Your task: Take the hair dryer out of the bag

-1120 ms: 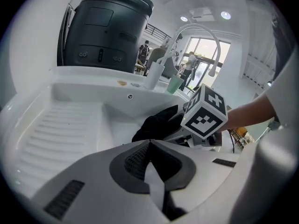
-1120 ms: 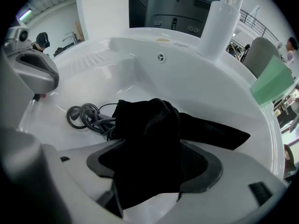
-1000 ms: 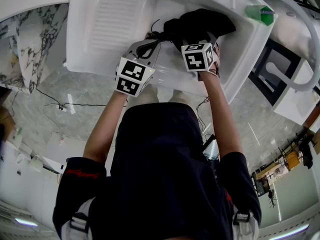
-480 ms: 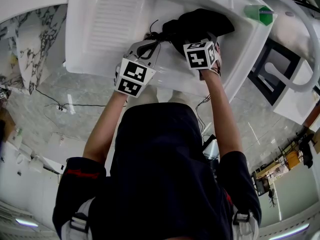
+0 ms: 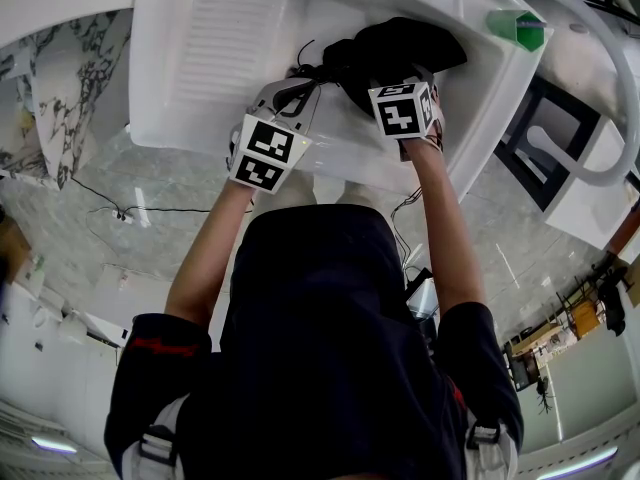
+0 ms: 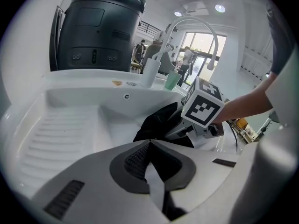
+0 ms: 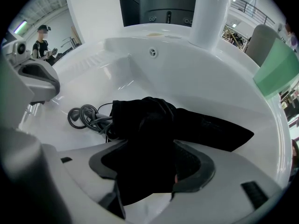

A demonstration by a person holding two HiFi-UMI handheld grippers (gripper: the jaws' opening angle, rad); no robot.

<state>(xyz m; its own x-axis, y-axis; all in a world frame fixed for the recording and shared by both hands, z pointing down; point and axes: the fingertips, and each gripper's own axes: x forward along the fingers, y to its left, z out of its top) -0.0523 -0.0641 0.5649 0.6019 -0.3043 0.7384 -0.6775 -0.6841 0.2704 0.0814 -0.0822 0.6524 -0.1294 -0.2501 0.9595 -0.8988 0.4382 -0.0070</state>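
A black fabric bag (image 5: 400,48) lies crumpled in the white sink basin (image 5: 330,8). A coiled grey cord (image 7: 84,117) sticks out of its left end; the hair dryer itself is hidden. My right gripper (image 7: 149,153) points steeply down and is shut on a fold of the bag (image 7: 187,125), black cloth filling the space between its pads. My left gripper (image 6: 149,143) is shut with nothing seen between its tips. It hovers over the basin's front left, just short of the cord (image 5: 303,68). In the head view the left gripper (image 5: 288,93) and right gripper (image 5: 392,76) are close together.
A ribbed drainboard (image 5: 225,38) takes up the sink's left half. A curved tap (image 6: 196,27), a white cup (image 6: 149,73) and a green cup (image 6: 172,80) stand on the far rim. A large dark appliance (image 6: 98,31) rises behind. A person (image 7: 44,43) stands far off.
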